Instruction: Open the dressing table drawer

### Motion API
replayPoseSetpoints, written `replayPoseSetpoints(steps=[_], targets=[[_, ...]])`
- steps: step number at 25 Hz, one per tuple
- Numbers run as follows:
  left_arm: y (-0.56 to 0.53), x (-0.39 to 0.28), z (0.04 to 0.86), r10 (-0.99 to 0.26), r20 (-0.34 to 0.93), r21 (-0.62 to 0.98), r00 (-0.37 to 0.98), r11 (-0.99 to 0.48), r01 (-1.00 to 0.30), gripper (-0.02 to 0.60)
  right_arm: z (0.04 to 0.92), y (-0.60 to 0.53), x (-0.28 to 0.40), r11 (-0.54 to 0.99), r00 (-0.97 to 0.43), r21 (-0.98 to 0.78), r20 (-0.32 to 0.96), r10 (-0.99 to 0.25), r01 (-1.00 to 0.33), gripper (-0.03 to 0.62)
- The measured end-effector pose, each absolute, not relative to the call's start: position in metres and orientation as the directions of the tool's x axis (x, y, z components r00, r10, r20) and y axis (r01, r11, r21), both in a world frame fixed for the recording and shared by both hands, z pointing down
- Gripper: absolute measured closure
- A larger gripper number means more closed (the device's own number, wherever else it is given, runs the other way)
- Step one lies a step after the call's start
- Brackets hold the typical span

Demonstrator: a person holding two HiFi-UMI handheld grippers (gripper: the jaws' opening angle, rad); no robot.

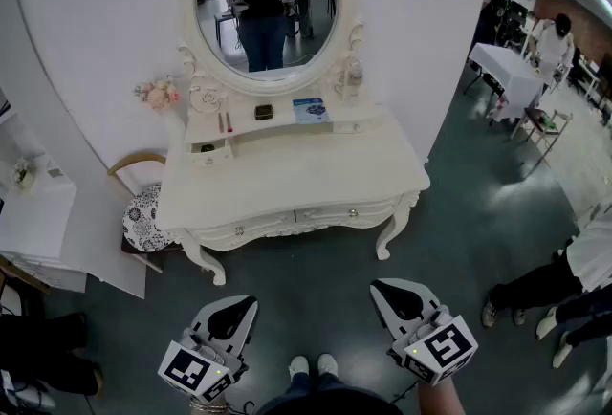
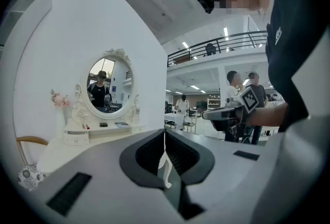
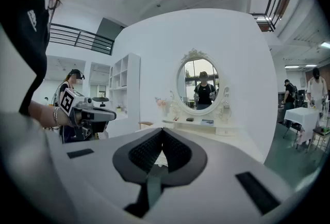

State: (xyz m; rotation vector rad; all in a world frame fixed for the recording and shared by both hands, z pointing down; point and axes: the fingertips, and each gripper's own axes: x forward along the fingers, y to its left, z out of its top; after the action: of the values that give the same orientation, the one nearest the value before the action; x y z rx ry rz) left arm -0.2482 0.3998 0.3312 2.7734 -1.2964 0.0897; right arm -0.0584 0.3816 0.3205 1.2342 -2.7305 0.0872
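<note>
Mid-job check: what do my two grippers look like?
Both the left gripper and right gripper have light grey wedge-shaped bodies with black ribbed pads inside the jaws. Each carries a white cube printed with black square markers at the hand end.

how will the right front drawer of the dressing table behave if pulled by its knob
The right front drawer is shallow, so it probably slides out lightly. Its knob is small and rounded, so a grip may slip. The dressing table stands on thin curved legs and might shift.
</note>
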Motion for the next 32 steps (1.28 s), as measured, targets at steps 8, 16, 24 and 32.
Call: replayPoseSetpoints(steps=[8,16,24,32], targets=[[0.413,-0.259,0.326,-0.749,0.082,0.032,0.657,-0.657,-0.753,0.56,0.314,0.407,-0.056,0.635,-0.625,0.013,0.163,-0.764,-0.773,0.576],[0.421,-0.252,0.335,-0.72,0.084,0.058,0.689,-0.687,-0.725,0.56,0.319,0.422,-0.052,0.606,-0.595,0.004,0.183,-0.782,-0.795,0.576],[0.421,-0.253,0.337,-0.729,0.091,0.059,0.679,-0.677,-0.734,0.56,0.322,0.421,-0.05,0.607,-0.595,0.01,0.187,-0.782,-0.795,0.576],[0.415,-0.24,0.337,-0.729,0.107,0.055,0.676,-0.674,-0.736,0.56,0.316,0.413,-0.038,0.619,-0.615,-0.025,0.155,-0.773,-0.785,0.576]])
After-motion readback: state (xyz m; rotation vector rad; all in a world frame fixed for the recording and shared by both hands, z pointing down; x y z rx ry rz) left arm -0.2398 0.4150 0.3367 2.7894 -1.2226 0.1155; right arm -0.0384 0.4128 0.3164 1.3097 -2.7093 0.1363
